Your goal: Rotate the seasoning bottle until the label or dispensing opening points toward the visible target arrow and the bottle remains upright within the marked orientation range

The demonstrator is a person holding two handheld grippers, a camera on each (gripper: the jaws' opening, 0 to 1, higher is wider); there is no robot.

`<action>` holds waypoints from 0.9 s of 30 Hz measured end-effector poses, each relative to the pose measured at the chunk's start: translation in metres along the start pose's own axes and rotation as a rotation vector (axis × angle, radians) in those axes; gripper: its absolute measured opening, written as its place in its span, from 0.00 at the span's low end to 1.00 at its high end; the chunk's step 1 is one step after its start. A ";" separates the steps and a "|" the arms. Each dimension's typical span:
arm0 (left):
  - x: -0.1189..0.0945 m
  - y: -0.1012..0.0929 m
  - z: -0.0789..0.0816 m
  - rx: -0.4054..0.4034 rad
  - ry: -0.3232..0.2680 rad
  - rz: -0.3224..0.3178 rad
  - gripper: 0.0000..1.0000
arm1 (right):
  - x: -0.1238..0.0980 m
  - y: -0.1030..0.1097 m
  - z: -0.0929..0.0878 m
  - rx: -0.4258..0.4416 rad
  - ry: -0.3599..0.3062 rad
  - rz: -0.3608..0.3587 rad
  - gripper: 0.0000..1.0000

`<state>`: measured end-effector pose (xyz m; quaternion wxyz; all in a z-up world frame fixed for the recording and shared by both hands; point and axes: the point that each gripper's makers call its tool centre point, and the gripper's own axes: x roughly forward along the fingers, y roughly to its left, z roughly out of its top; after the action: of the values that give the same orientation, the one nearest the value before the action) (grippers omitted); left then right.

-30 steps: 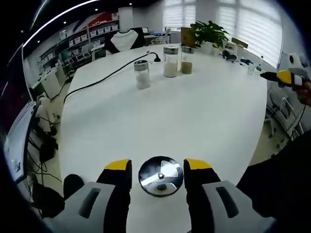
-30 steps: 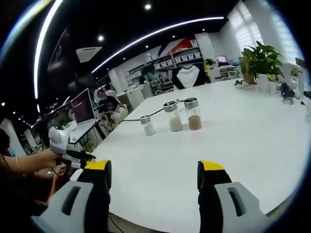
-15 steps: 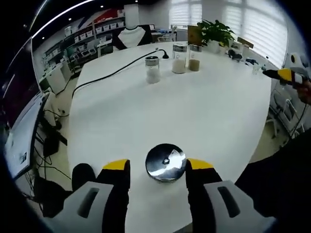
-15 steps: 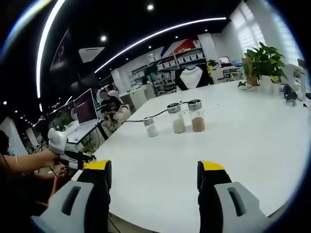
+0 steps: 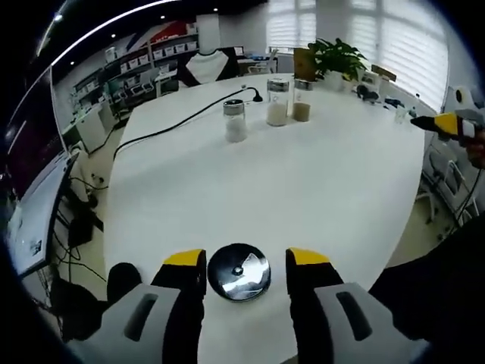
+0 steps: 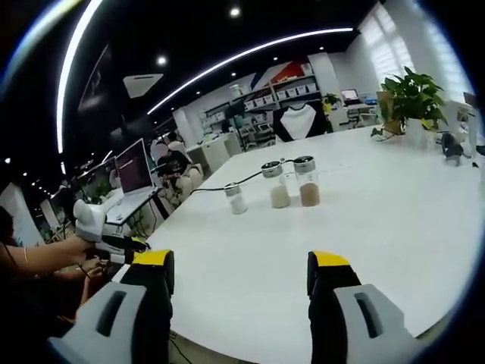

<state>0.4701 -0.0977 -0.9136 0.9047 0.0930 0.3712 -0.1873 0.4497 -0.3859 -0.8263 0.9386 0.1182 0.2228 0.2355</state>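
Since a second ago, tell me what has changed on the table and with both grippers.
Little. The left gripper has stayed open around the shiny bottle cap near the table edge; its view wobbled, so the cap's small shifts between the jaws may be camera motion. The three jars stand as before by the black cable. The right gripper stays open, holding nothing, its view almost unmoved.

left gripper (image 5: 246, 262) jaws open, straddling shiny bottle cap (image 5: 239, 271), white table (image 5: 303, 182)

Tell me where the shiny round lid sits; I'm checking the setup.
In the left gripper view, the lid lies flat on the white table near its edge, between the left gripper's open jaws.
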 end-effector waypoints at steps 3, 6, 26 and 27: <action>0.000 0.005 -0.004 -0.027 0.009 0.032 0.43 | -0.002 -0.001 -0.002 0.001 0.008 -0.008 0.71; -0.002 0.010 -0.005 -0.056 -0.001 0.050 0.42 | -0.004 -0.002 -0.002 0.003 0.017 -0.015 0.71; -0.002 -0.003 -0.011 0.078 -0.019 -0.197 0.34 | -0.004 0.001 0.005 -0.012 0.034 -0.013 0.70; -0.002 -0.002 -0.011 0.082 -0.024 -0.203 0.34 | -0.004 0.001 0.004 -0.013 0.036 -0.013 0.70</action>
<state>0.4609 -0.0951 -0.9203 0.8808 0.0896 0.3600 -0.2942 0.4478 -0.3877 -0.8205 0.9367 0.1064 0.2387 0.2329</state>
